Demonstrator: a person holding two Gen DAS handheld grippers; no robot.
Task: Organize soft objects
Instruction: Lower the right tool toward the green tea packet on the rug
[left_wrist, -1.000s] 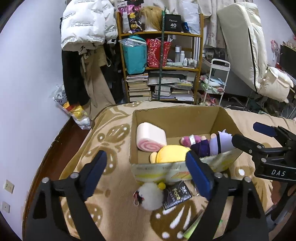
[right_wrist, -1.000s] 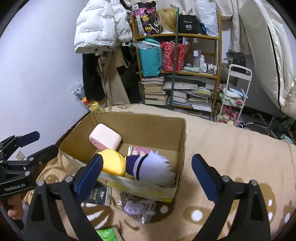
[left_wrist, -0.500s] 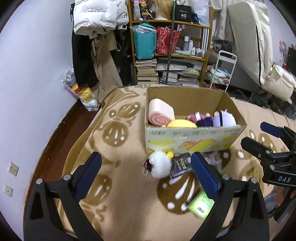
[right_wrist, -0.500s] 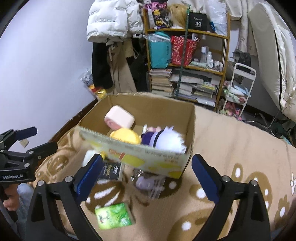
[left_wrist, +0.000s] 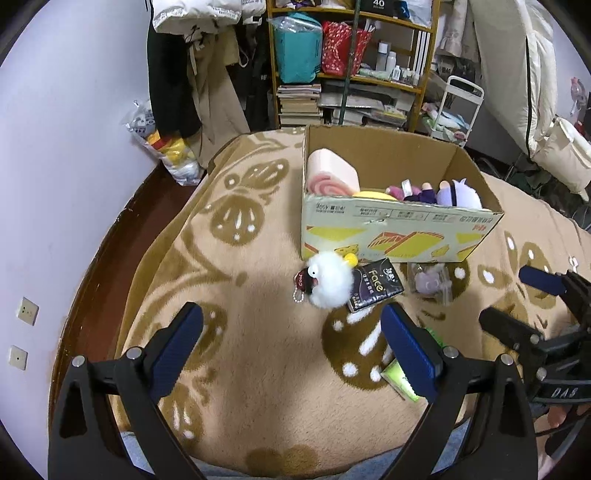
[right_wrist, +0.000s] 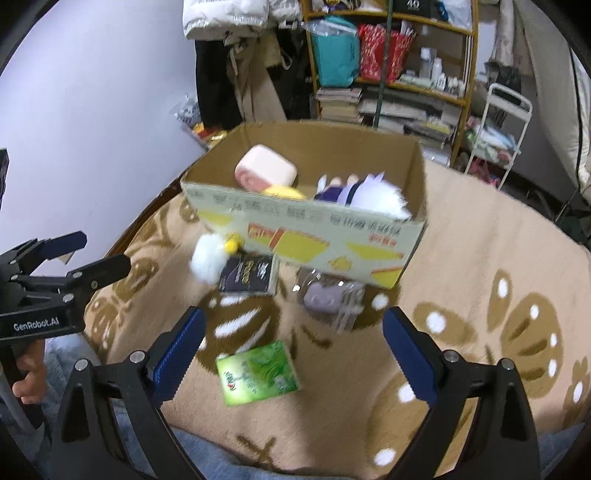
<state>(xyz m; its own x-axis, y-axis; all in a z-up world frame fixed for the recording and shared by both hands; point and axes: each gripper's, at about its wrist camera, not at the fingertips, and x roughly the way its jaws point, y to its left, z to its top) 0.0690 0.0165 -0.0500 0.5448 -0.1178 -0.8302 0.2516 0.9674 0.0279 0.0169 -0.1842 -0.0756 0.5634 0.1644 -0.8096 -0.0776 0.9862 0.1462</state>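
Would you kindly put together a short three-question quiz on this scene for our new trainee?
1. True or false: the left claw is shut on the white fluffy keychain.
2. Which item lies outside the cardboard box? A) pink roll cushion B) green tissue pack C) white-haired doll
3. Fill in: the dark pack marked "Face" lies on the blanket between the white fluffy keychain and the ____ plush in clear wrapping.

Key: 1 false, both claws are open and hold nothing; 2 B; 3 purple.
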